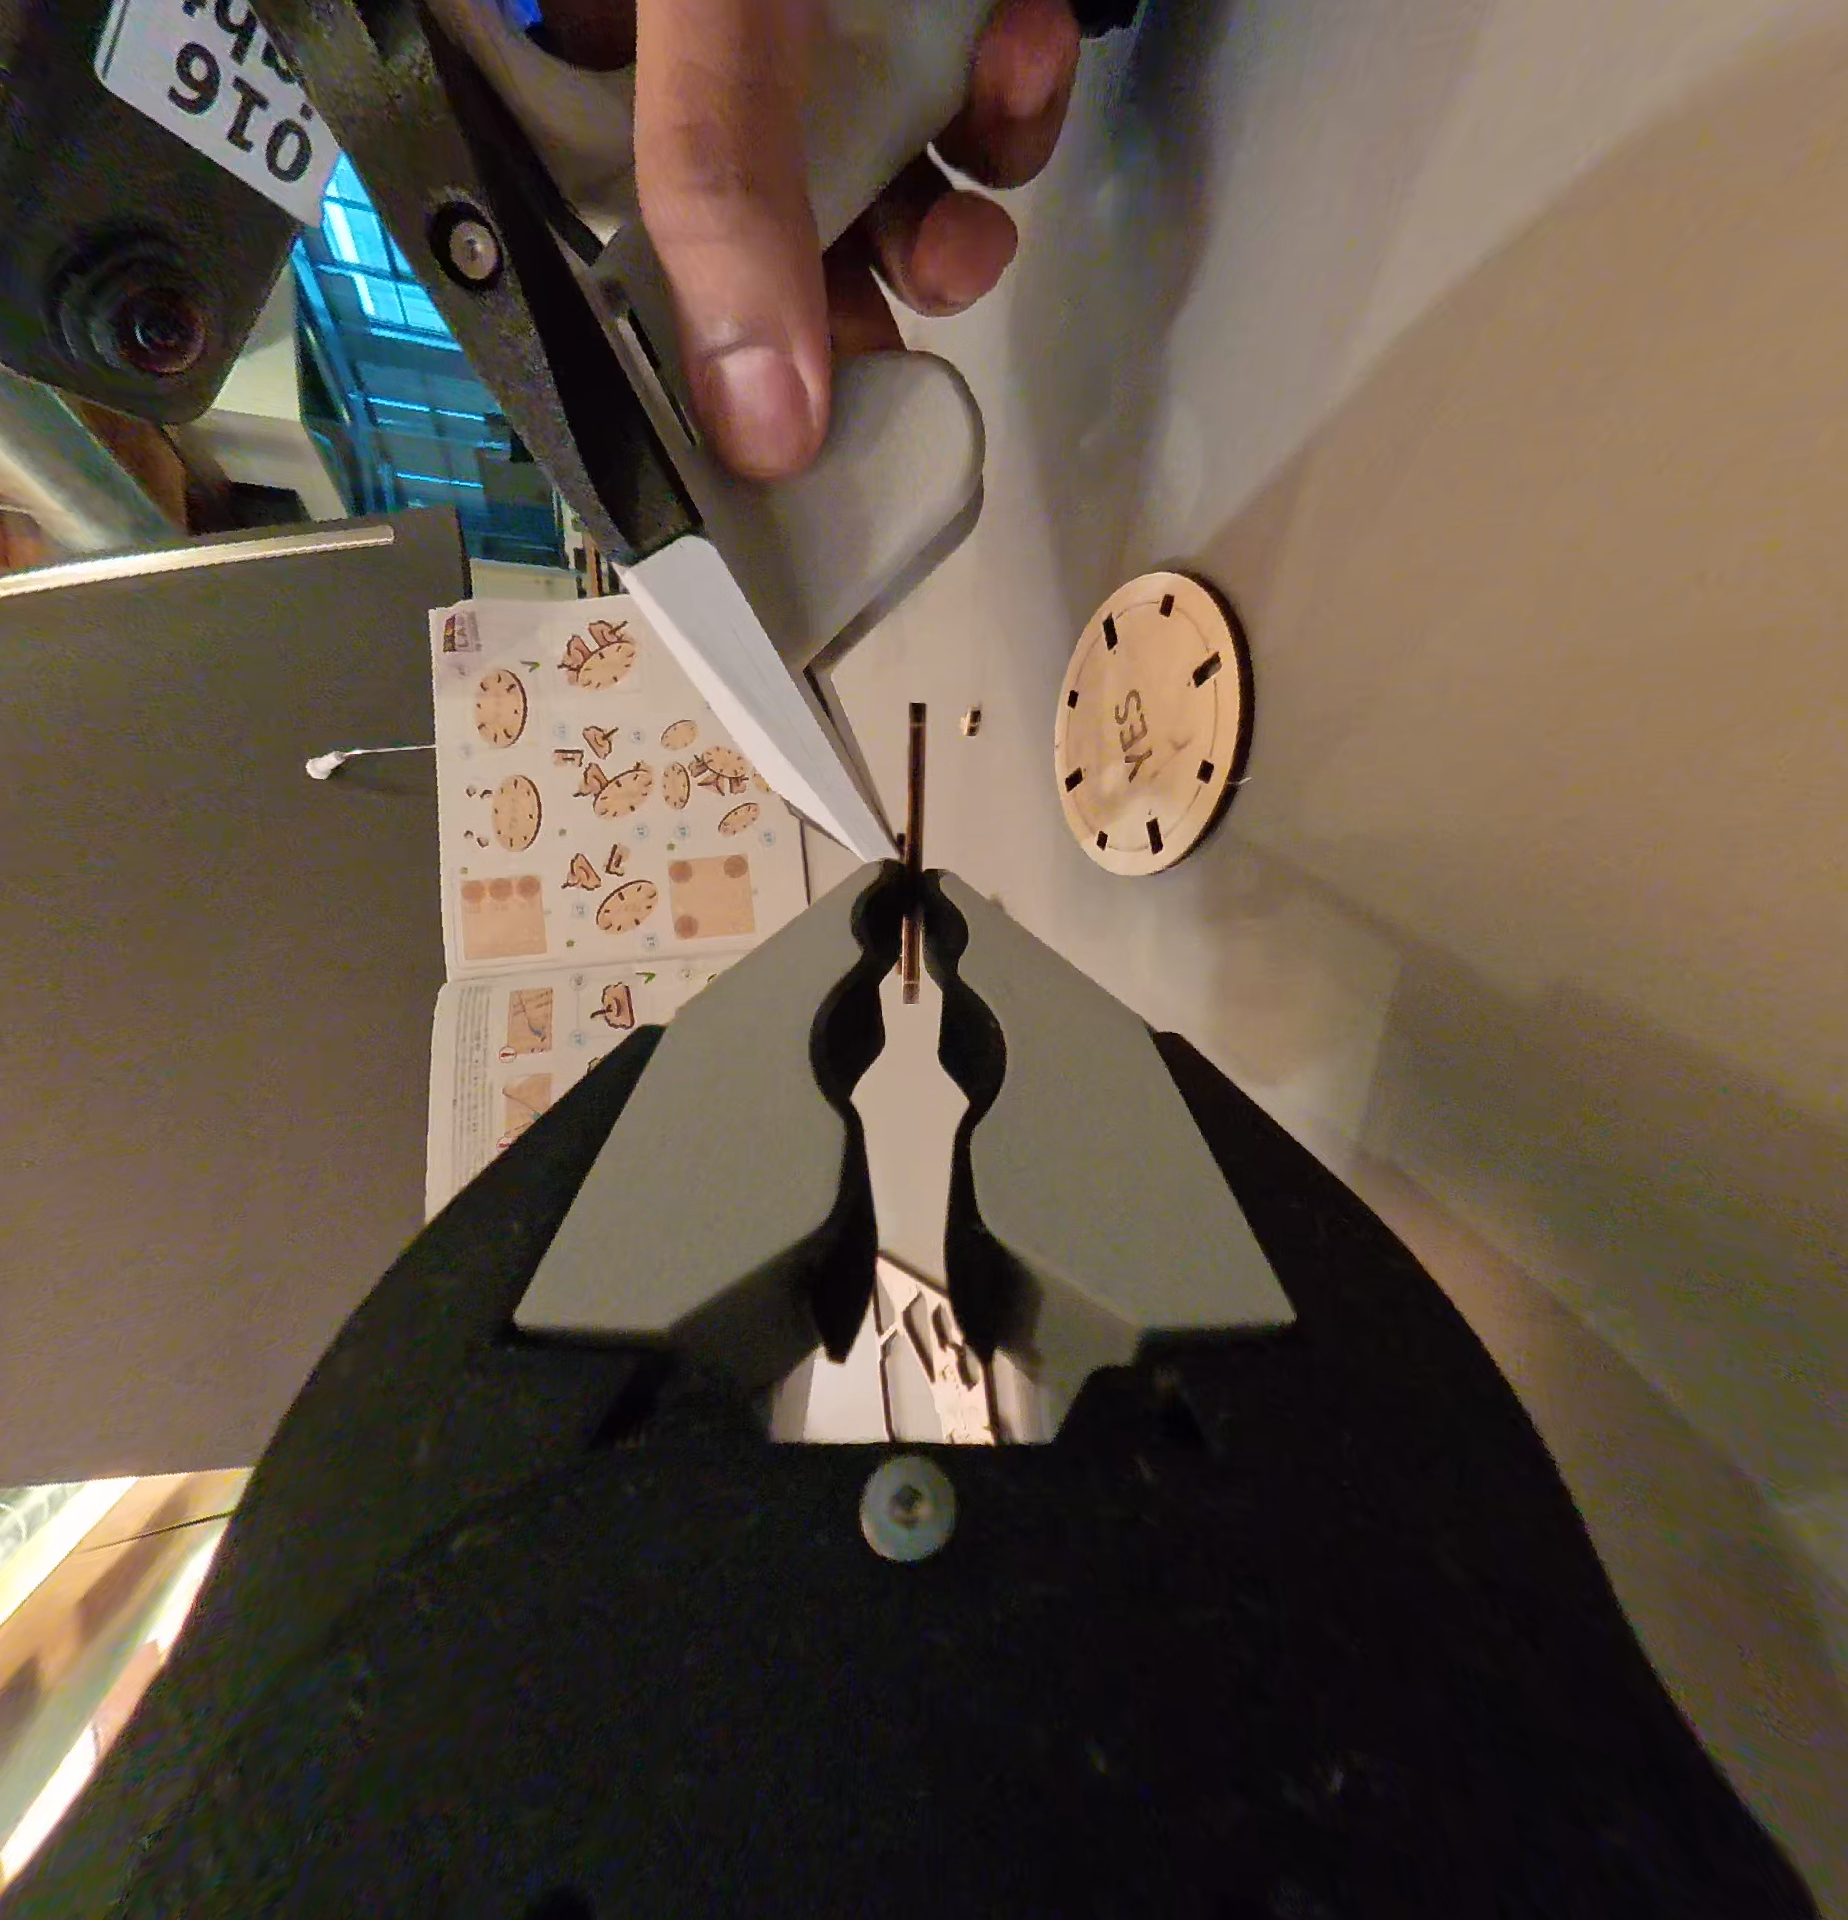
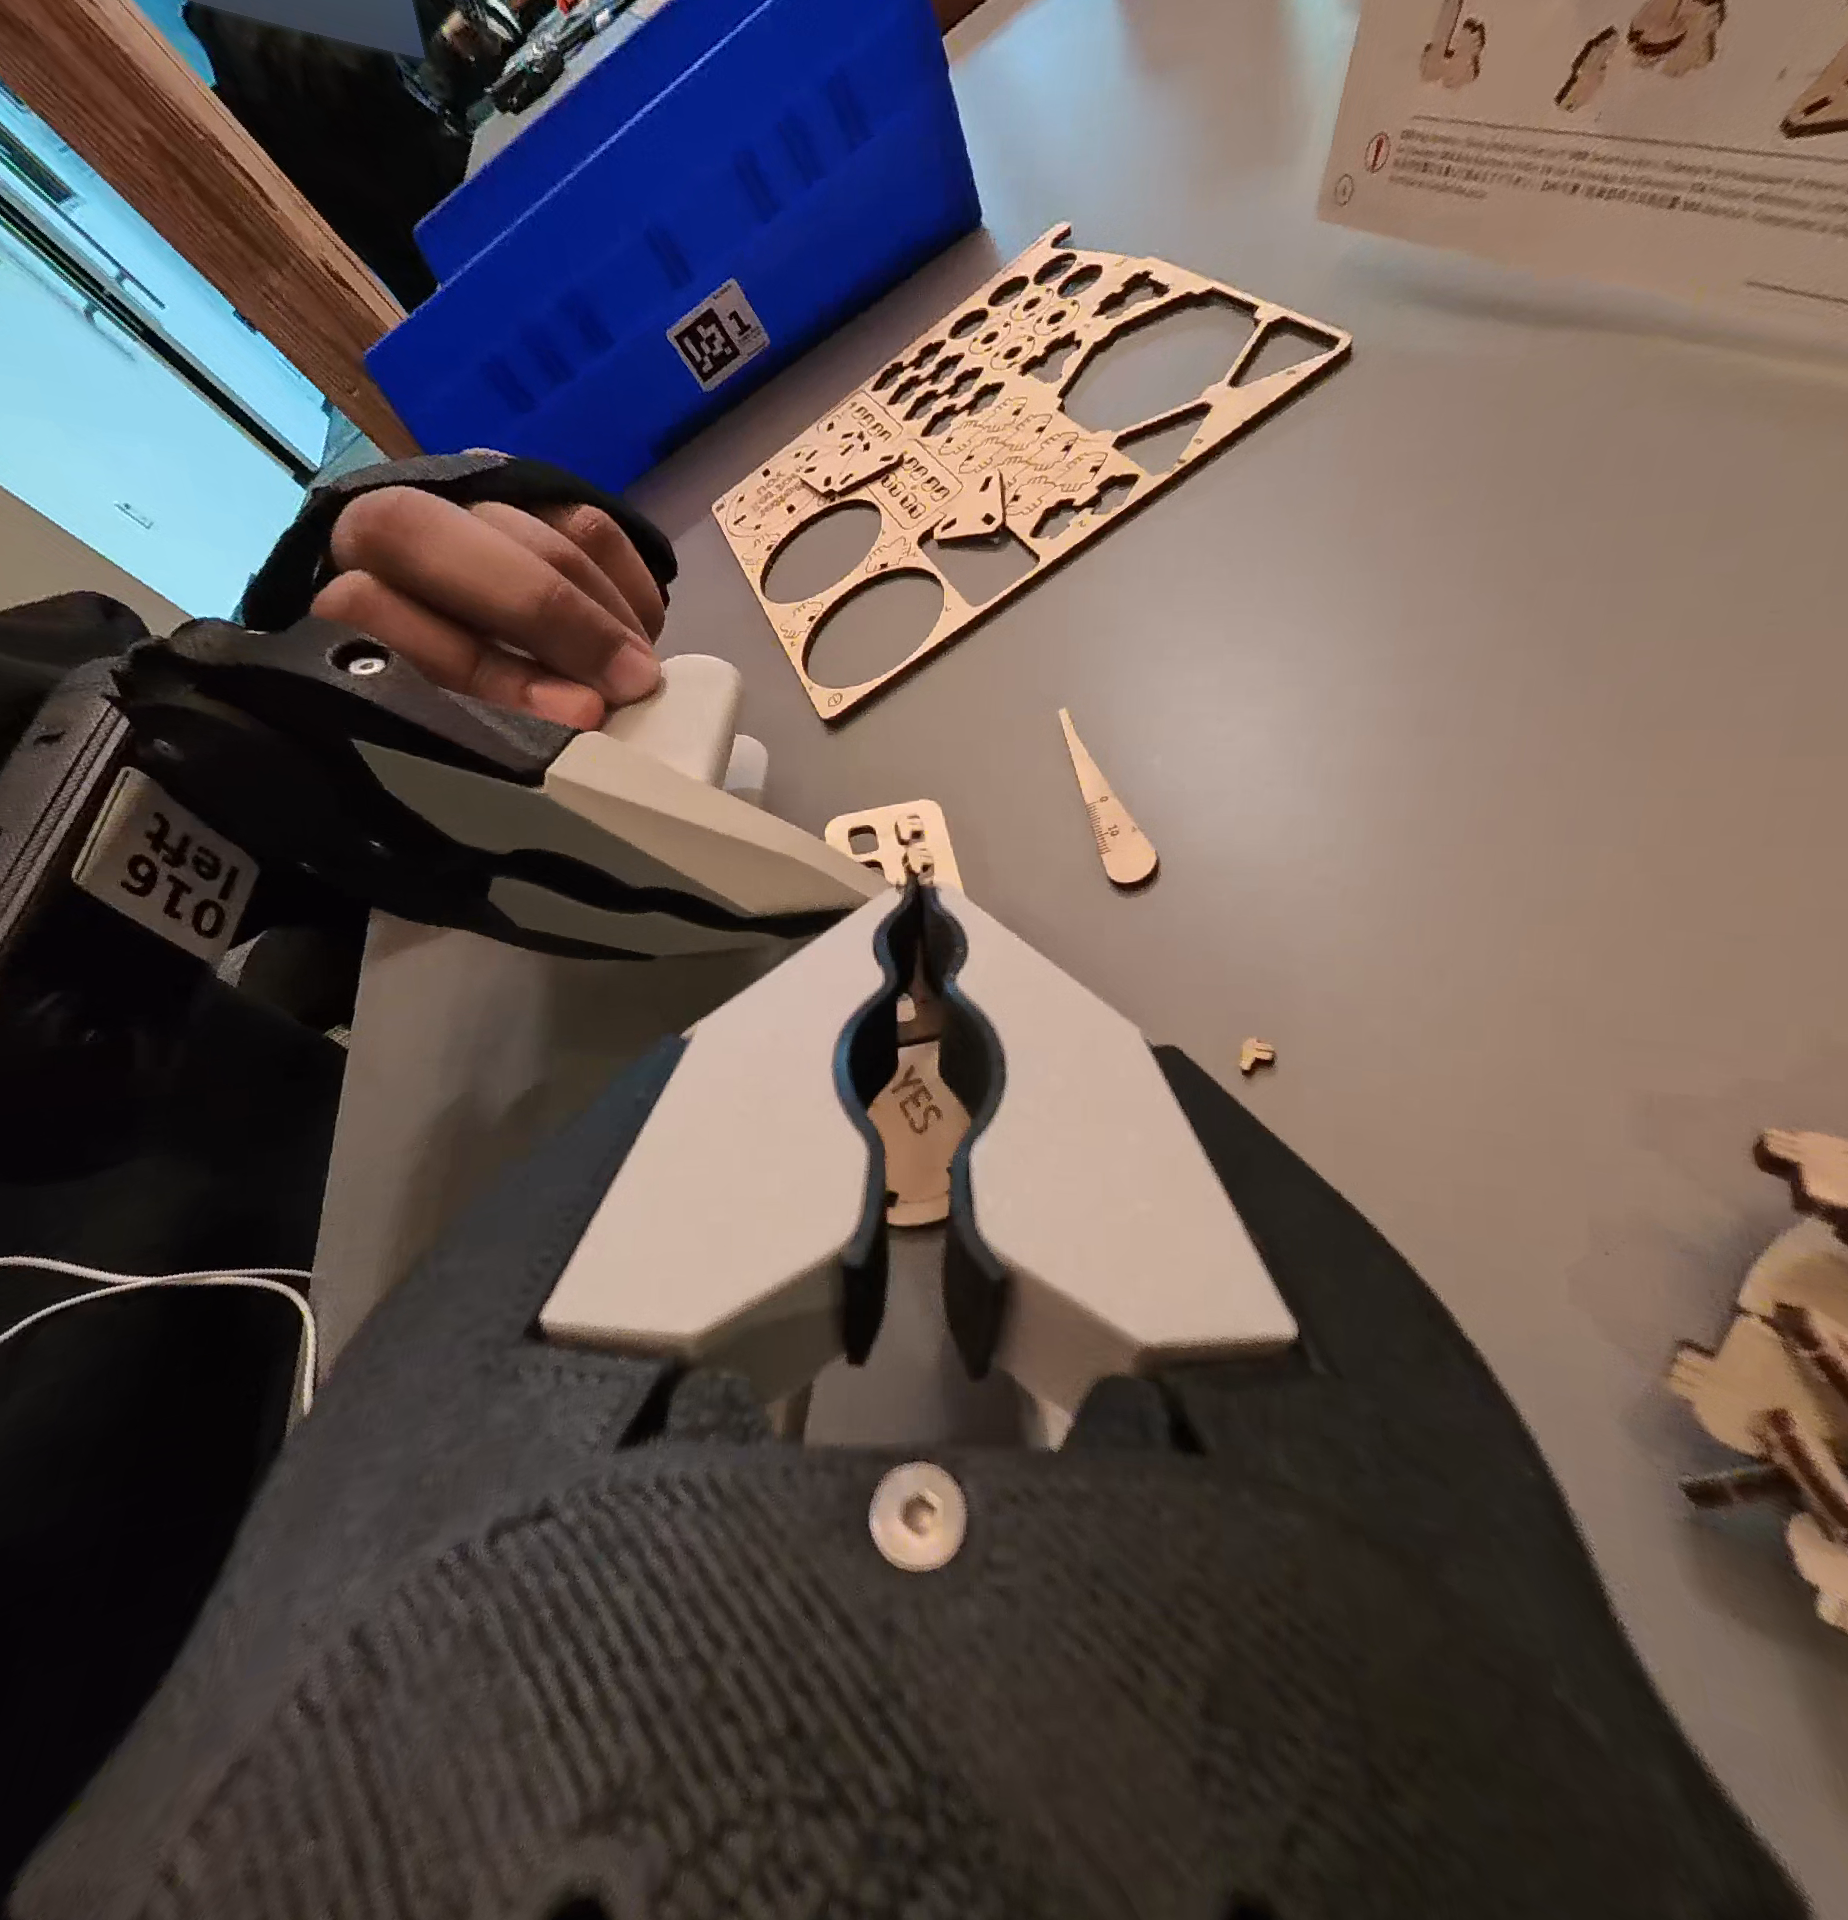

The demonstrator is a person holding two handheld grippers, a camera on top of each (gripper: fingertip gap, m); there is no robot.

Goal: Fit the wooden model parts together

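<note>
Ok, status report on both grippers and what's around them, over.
Left gripper shut on thin wooden plate. Right gripper shut, tip at that plate. Wooden disc, instruction sheet lie nearby.

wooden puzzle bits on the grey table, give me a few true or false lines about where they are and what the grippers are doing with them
1. The left gripper is clamped on a thin wooden plate seen edge-on. True.
2. The round wooden disc is held in the left gripper. False: it lies flat on the grey table, apart from both grippers.
3. The punched-out wooden sheet lies next to a blue bin. True.
4. The tapered wooden ruler piece lies inside the blue bin. False: it lies on the table, to the right of the gripper tips.
5. The right gripper has its jaws spread wide. False: its tips are closed together, right at the small wooden plate the left gripper holds.
</note>
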